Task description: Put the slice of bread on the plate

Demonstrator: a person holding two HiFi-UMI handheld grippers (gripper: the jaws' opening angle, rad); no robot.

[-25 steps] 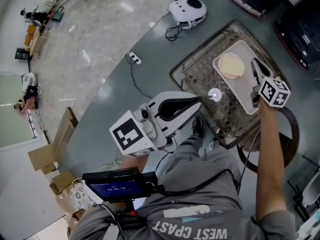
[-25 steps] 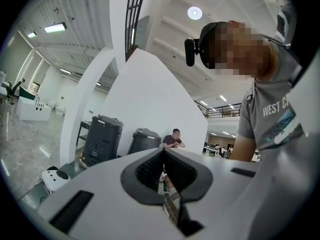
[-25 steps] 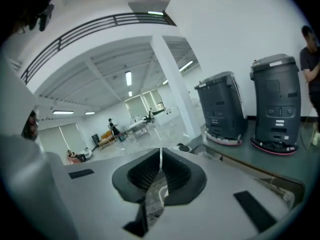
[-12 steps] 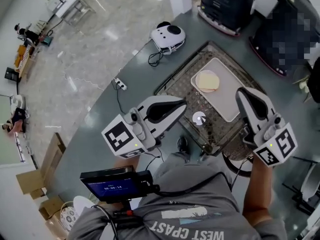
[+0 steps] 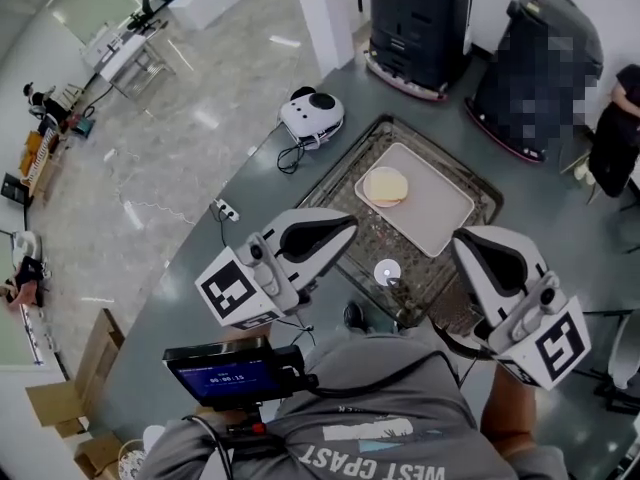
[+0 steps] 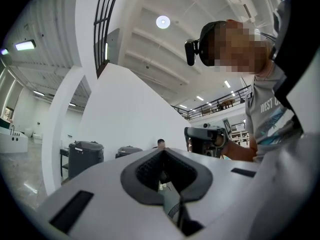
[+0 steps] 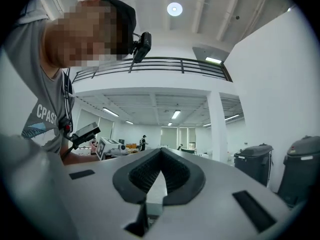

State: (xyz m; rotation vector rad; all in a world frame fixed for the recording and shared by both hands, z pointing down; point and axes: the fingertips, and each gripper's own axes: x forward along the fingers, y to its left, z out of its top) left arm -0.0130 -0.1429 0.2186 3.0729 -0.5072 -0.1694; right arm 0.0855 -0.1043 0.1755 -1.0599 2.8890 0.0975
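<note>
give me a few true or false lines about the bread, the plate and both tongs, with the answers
1. The slice of bread lies on the plate. True.
2. The right tongs grip the bread. False: they are shut on nothing and held well clear of the plate.
3. The left tongs are shut and empty. True.
4. The panda-shaped gadget sits on the plate. False: it sits on the grey table, outside the tray.
5. The plate rests inside the tray. True.
</note>
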